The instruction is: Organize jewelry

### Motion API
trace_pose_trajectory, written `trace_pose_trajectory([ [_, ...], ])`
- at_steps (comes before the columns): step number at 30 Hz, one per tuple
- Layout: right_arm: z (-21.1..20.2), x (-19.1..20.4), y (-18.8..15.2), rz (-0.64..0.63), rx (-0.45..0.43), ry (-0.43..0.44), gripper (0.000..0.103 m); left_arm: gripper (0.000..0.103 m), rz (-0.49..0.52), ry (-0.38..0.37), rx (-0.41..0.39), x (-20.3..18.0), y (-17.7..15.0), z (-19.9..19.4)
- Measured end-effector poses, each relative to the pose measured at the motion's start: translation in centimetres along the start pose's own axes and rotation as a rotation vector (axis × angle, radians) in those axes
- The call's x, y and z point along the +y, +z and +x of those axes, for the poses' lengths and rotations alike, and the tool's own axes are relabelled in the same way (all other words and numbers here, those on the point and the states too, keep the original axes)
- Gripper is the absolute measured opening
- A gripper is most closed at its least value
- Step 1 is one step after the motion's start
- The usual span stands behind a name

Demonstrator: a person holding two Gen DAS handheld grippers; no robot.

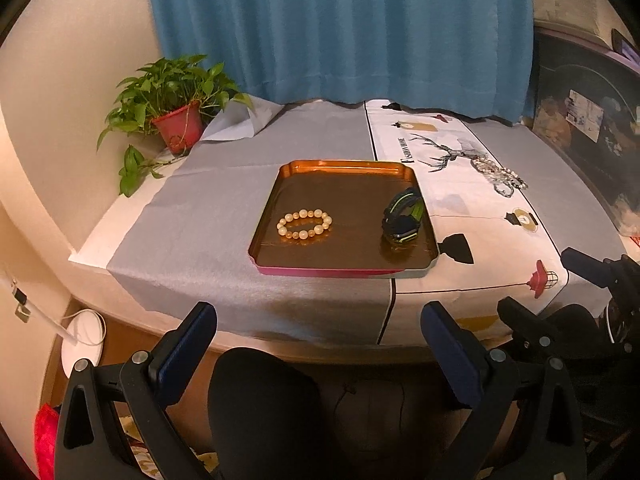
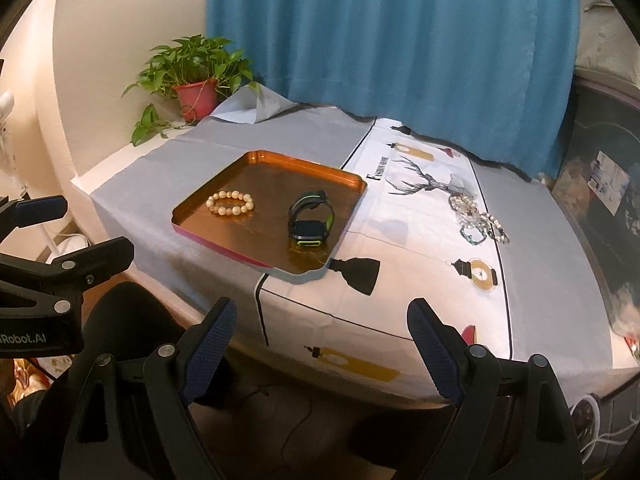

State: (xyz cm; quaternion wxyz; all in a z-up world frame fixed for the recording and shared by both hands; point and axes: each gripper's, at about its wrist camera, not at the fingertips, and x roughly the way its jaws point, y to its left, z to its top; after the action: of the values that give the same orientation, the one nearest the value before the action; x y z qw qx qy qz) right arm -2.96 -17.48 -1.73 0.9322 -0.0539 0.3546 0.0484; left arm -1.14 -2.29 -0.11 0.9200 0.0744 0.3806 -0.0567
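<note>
An orange-brown tray (image 1: pixel 344 170) (image 2: pixel 280 160) sits mid-table. In it lie a cream bead bracelet (image 1: pixel 305 224) (image 2: pixel 231 202) on the left and a black-and-green watch (image 1: pixel 403 216) (image 2: pixel 312 220) on the right. A pile of beaded bracelets (image 1: pixel 498 176) (image 2: pixel 478 218) lies on the white printed cloth to the tray's right. My left gripper (image 1: pixel 320 344) is open and empty, held before the table's near edge. My right gripper (image 2: pixel 322 344) is open and empty, also off the near edge. The right gripper shows at the left wrist view's right edge (image 1: pixel 592 276).
A potted plant (image 1: pixel 176 104) (image 2: pixel 196 76) stands at the table's back left corner. A blue curtain (image 1: pixel 340 28) (image 2: pixel 392 40) hangs behind. A dark cabinet (image 1: pixel 588 120) stands to the right. A white round object (image 1: pixel 84 340) lies on the floor at left.
</note>
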Motion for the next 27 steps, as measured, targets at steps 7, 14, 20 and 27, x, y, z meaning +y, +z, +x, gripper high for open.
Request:
trace_pose_trajectory([
  [7, -0.3, -0.3, -0.4, 0.009, -0.003, 0.0, 0.087, 0.101, 0.009, 0.003, -0.003, -0.6, -0.2, -0.4],
  [14, -0.3, -1.8, -0.9, 0.053, -0.009, -0.004, 0.087, 0.101, 0.026, 0.003, 0.01, -1.6, 0.0, -0.1],
  [20, 1.0, -4.6, -1.5, 0.119, 0.01, -0.027, 0.087, 0.101, 0.051, -0.012, 0.054, -3.2, 0.3, 1.6],
  [27, 3.6, -10.7, -2.0, 0.252, 0.039, -0.1, 0.087, 0.101, 0.082, -0.017, 0.096, -5.3, 1.3, 3.9],
])
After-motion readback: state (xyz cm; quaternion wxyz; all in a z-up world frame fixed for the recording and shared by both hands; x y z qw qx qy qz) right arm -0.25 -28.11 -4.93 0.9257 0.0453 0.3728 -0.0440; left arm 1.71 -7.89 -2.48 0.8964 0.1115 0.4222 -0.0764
